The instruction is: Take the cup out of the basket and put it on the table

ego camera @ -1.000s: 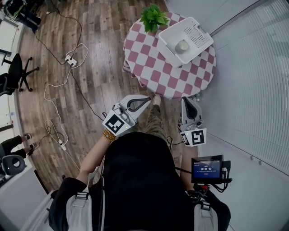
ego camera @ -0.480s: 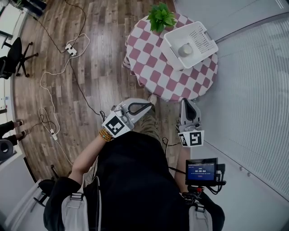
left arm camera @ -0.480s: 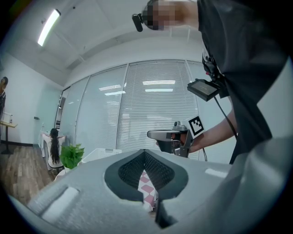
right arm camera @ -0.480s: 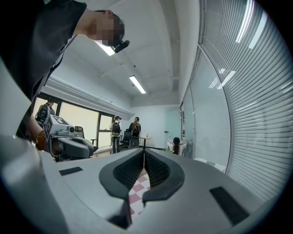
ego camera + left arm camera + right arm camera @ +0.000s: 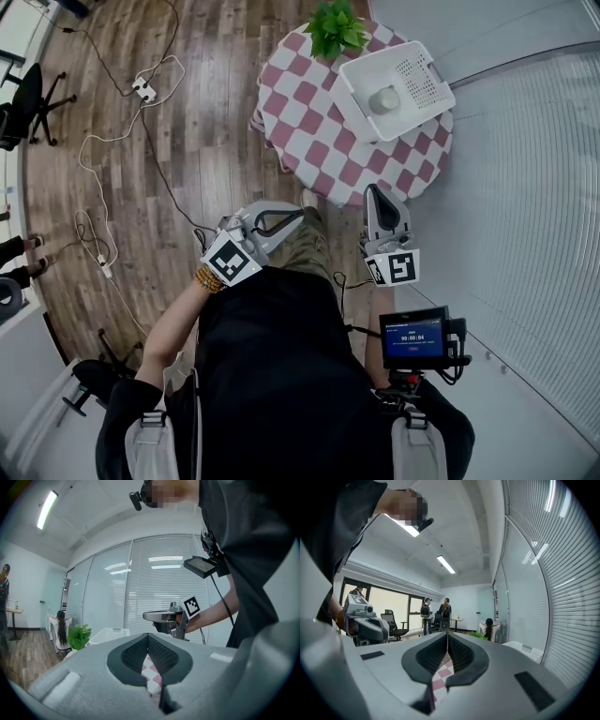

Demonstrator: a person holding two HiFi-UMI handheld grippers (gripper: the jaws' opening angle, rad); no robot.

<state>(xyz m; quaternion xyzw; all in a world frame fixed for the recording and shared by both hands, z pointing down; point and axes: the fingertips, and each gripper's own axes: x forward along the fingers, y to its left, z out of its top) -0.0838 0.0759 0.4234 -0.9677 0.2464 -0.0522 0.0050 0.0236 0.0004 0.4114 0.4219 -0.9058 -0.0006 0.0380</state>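
A whitish cup [image 5: 384, 98] stands inside the white basket [image 5: 412, 70] on a round table with a red-and-white checked cloth [image 5: 319, 131]. Both grippers hang in front of me, short of the table's near edge and well away from the basket. My left gripper [image 5: 300, 214] is shut and empty, its pads meeting at the tip [image 5: 148, 635]. The right gripper [image 5: 374, 191] is also shut with nothing in it [image 5: 447, 633]. The basket [image 5: 111, 633] shows far off in the left gripper view, and its rim [image 5: 526, 651] appears in the right gripper view.
A green potted plant [image 5: 337, 28] stands on the table's far left side beside the basket. Cables and a power strip [image 5: 142, 89] lie on the wooden floor to the left. A glass wall with blinds [image 5: 525, 187] runs along the right. A small screen [image 5: 412, 337] hangs at my chest.
The view has shifted a little toward the table. The right gripper now sits closer to the table's near edge. Both grippers stay shut and empty.
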